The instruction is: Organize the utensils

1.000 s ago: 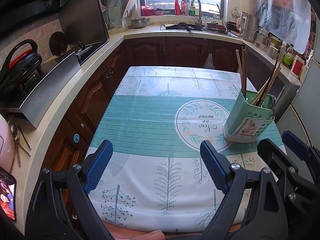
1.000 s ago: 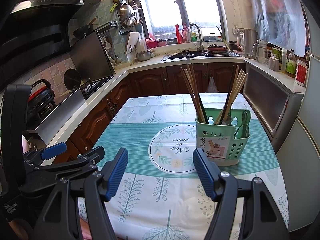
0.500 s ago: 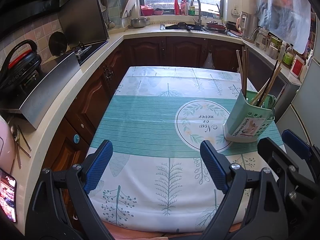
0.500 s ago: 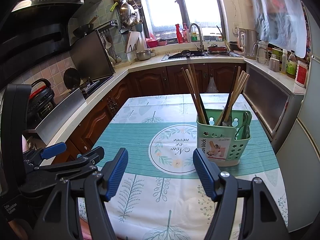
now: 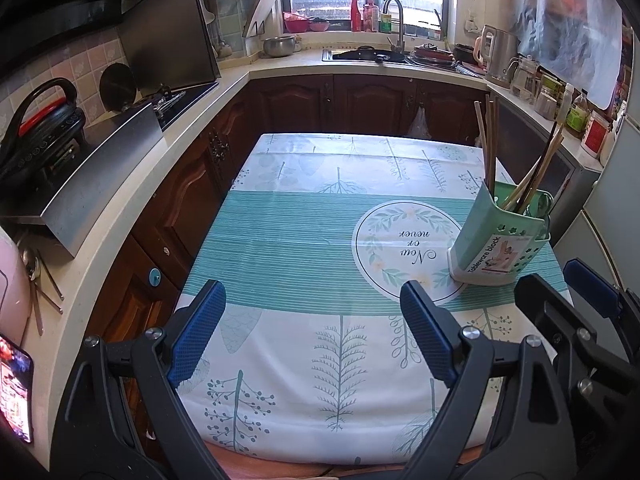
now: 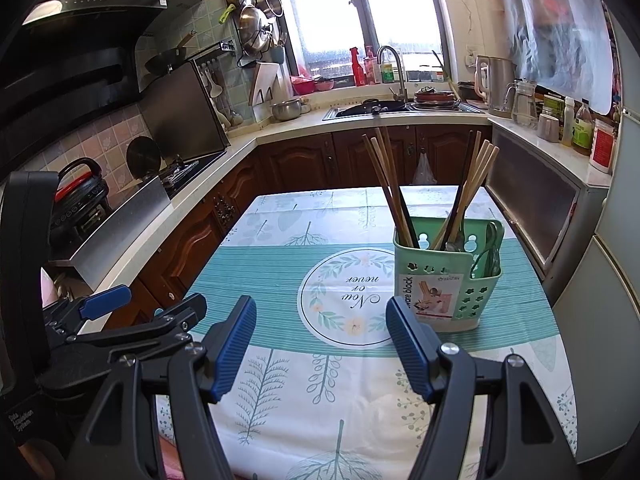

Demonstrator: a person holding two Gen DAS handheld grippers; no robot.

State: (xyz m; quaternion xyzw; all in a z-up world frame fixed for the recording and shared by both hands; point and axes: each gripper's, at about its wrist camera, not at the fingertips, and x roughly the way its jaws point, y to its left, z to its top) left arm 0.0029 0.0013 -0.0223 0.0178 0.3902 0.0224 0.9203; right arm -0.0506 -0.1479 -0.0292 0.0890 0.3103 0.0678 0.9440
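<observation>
Kitchen, U-shaped counters, daylight through the far window; tabletop [image 5: 320, 360] in a leaf-print cloth filling the middle.

Left claw [image 5: 312, 328] wide, nothing between the blue pads, poised over the near edge of the tabletop. Right claw [image 6: 320, 340] likewise wide and empty, over the near edge, just beside the left one. No hand in view.

Outward from the claws: bare cloth, then a round emblem [image 6: 348, 296] at mid-tabletop, then the green caddy [image 6: 444, 280] upright toward the right edge, touching the emblem's rim. Chopsticks [image 6: 388, 184] standing in two bunches inside, one leaning left, one leaning right; metal spoons [image 6: 490, 240] in the right-hand compartment. No loose utensils anywhere on the tabletop.

Step, as a judgement: either finished, with everything already in the caddy, or not begun. If more remains, next move calls for a reach forward and right to the caddy, claw turned to close on a bunch of sticks near the tops, without tipping the light caddy.

Writing: "Now or never" on the emblem, upside down from this side; "Tableware block" on the caddy label [image 5: 490, 258]; "Data Acquisition System" on the left claw's housing, seen from the right wrist.
</observation>
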